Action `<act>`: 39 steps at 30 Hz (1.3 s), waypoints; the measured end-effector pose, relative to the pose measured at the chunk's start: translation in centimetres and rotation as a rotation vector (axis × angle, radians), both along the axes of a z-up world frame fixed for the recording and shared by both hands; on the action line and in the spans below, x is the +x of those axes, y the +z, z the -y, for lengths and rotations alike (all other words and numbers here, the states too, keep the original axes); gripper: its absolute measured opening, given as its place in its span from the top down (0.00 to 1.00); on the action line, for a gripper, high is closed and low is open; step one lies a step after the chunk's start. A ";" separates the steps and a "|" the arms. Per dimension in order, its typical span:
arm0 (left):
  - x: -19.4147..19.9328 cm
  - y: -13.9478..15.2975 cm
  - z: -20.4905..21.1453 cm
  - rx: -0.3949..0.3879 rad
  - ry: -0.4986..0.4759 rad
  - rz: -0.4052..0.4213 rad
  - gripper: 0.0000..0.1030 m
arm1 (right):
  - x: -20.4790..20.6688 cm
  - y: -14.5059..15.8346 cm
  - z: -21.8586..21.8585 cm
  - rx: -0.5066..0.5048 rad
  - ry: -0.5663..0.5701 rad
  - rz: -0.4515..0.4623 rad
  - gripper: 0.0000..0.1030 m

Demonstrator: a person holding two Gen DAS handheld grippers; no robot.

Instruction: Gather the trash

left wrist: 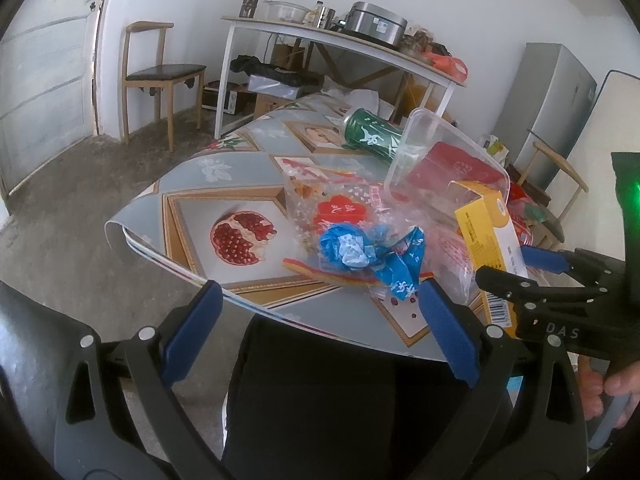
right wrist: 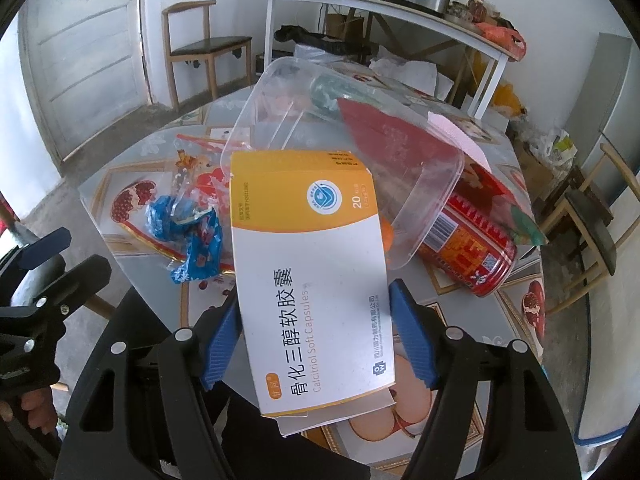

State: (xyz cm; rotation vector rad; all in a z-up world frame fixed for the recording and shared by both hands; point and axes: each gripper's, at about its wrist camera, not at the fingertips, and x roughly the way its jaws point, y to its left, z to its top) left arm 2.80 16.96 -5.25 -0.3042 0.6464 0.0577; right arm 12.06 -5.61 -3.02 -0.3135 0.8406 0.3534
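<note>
My right gripper [right wrist: 316, 320] is shut on a yellow and white medicine box [right wrist: 308, 272] and holds it above the table's near edge; the box also shows in the left wrist view [left wrist: 490, 240]. My left gripper [left wrist: 320, 300] is open and empty at the table's near edge, just in front of a crumpled blue wrapper [left wrist: 372, 252], which also shows in the right wrist view [right wrist: 188, 232]. Behind lie a clear plastic bag with red print [left wrist: 332, 200], a clear plastic tub [right wrist: 344, 128], a red can [right wrist: 468, 248] and a green can [left wrist: 370, 132].
The table [left wrist: 192, 184] has a patterned oilcloth with pomegranate prints. A dark bin or bag [left wrist: 312, 408] sits below the near edge. Wooden chairs [left wrist: 160, 68] stand at the back left and at the right [right wrist: 592, 216]. A white side table [right wrist: 384, 12] holds kitchenware.
</note>
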 end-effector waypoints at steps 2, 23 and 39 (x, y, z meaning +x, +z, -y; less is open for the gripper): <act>0.0 0.0 0.1 0.006 -0.001 -0.001 0.08 | -0.1 0.2 0.1 0.012 0.004 0.005 0.33; 0.1 1.1 0.4 0.013 -0.042 0.056 0.08 | -1.5 1.9 3.5 0.159 -0.004 0.067 0.33; 7.5 0.8 1.3 0.019 -0.187 -0.019 0.35 | -0.5 1.3 6.0 0.211 -0.036 0.052 0.33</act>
